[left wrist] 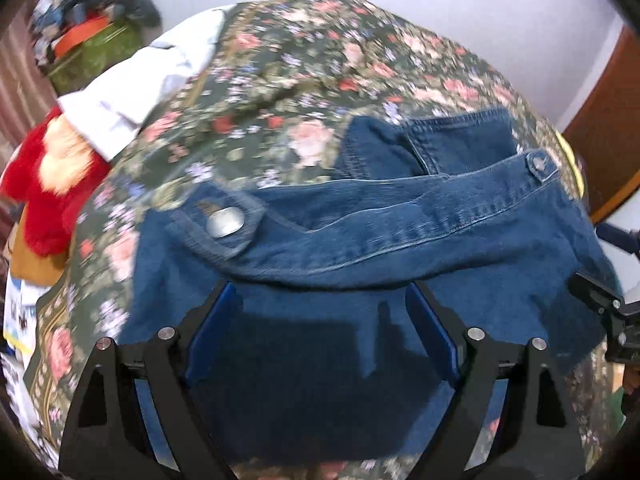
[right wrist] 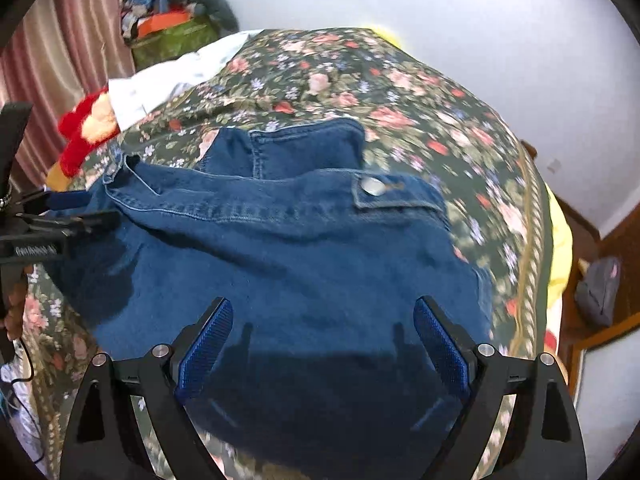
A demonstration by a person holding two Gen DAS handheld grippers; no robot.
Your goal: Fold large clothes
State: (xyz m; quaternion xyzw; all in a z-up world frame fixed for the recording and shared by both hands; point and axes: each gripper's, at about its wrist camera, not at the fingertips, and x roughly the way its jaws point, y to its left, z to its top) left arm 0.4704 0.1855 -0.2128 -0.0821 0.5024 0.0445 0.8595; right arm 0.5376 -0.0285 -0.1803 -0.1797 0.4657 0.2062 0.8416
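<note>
Fingers spread wide on both sides, nothing pinched. My left gripper [left wrist: 320, 300] hangs over the near half of the denim jacket [left wrist: 360, 240], its blue pads [left wrist: 212, 320] apart above bare cloth. My right gripper [right wrist: 324, 316] is the same: pads [right wrist: 208, 340] splayed, only shadow between them on the denim.

Jacket lies partly folded on the floral bedspread [left wrist: 280, 80], hem band with its metal button [left wrist: 225, 222] doubled over on top, a sleeve or panel [left wrist: 432, 144] sticking out behind. Looks laid flat so the next fold has a firm base.

Both grippers sit side by side at the near edge, I'd guess so each can take a corner and lift together. Whether they touch the cloth, can't tell; frames are blurry.

Off task: white garment [left wrist: 140, 88] and red plush toy [left wrist: 52, 184] at the far left of the bed, clothes pile [right wrist: 168, 12] by the curtain [right wrist: 60, 60].
</note>
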